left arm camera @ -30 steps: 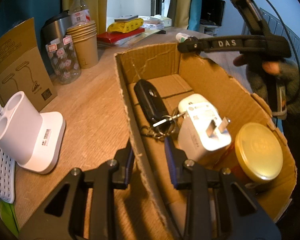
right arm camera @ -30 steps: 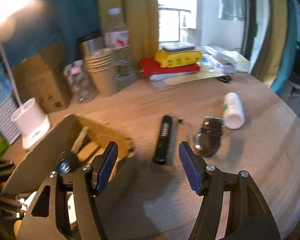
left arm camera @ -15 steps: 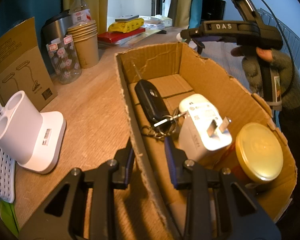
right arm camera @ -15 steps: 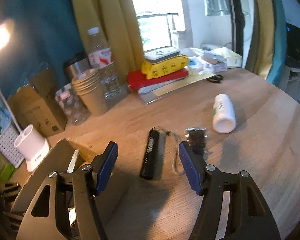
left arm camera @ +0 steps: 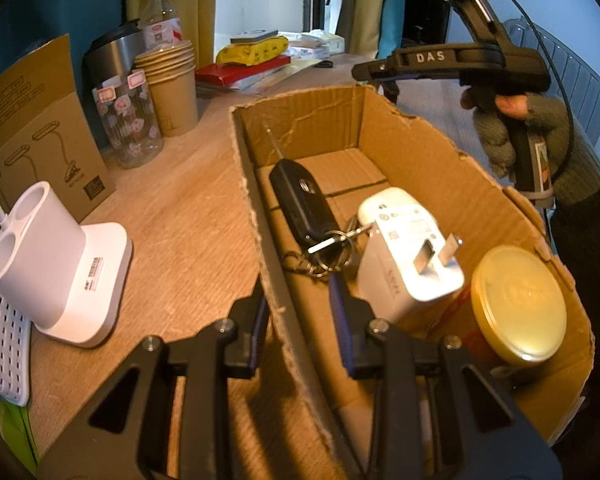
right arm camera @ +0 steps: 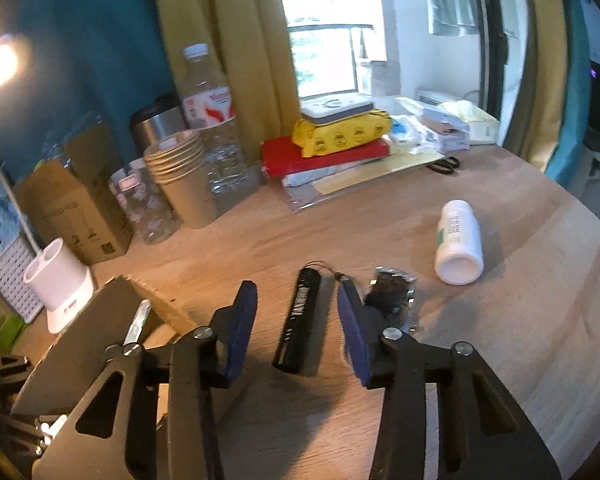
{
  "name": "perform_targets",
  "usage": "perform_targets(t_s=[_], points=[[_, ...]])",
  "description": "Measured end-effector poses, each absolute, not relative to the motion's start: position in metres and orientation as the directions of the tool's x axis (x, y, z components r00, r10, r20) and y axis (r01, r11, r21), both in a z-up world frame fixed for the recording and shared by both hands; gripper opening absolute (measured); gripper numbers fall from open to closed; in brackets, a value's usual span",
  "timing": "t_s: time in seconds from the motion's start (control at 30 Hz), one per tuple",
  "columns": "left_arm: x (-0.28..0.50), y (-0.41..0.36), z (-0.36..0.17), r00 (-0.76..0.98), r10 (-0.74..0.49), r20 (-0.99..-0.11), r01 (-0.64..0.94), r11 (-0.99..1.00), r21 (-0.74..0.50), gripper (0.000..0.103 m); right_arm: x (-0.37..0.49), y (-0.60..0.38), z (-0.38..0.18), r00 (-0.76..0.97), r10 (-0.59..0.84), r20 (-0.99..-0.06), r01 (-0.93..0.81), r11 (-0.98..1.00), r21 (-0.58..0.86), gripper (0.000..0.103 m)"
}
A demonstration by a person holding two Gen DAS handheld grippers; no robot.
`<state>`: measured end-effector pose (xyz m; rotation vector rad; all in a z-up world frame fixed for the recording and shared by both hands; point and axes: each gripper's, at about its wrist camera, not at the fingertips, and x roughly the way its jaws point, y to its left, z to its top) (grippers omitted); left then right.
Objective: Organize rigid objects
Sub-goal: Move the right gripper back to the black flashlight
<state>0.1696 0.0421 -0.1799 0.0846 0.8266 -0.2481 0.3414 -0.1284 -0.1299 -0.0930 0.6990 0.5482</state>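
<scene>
So the left gripper [left arm camera: 298, 312] straddles the near left wall of the cardboard box [left arm camera: 432, 148], one pad outside and one inside; whether it's actually pinching the cardboard, I can't tell. Inside the box there's a black car key [left arm camera: 302, 204] with its key ring toward the far left, a white plug adapter [left arm camera: 404, 252] just right of it, and a jar with a gold lid [left arm camera: 518, 312] in the near right corner.

Over on the right wrist view, the right gripper [right arm camera: 298, 328] is spread wide and holding nothing, hovering over the wooden table [right arm camera: 500, 340]. A black stick-shaped gadget [right arm camera: 300, 320] lies on the table between its fingers. Just right of that sits a small dark silver-edged item [right arm camera: 394, 292], kinda blurry, and further right a white bottle [right arm camera: 458, 244] lies on its side.
</scene>
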Motion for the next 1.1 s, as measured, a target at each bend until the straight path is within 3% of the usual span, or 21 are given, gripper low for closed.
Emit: perform_targets(t_s=[0.37,0.67,1.1], points=[[0.169,0.043,-0.18,0.651,-0.185,-0.737,0.251,0.968,-0.022,0.031,0.352,-0.116,-0.152,0.58,0.429,-0.692,-0.527,0.846,0.082,0.042],[0.17,0.044,-0.18,0.652,-0.183,-0.736,0.248,0.969,-0.021,0.031,0.362,-0.129,-0.16,0.519,0.488,-0.702,-0.525,0.83,0.19,0.041],[0.171,0.046,-0.179,0.651,-0.182,-0.737,0.244,0.969,-0.024,0.031,0.364,-0.128,-0.171,0.487,0.463,-0.74,-0.564,0.814,0.138,0.04]])
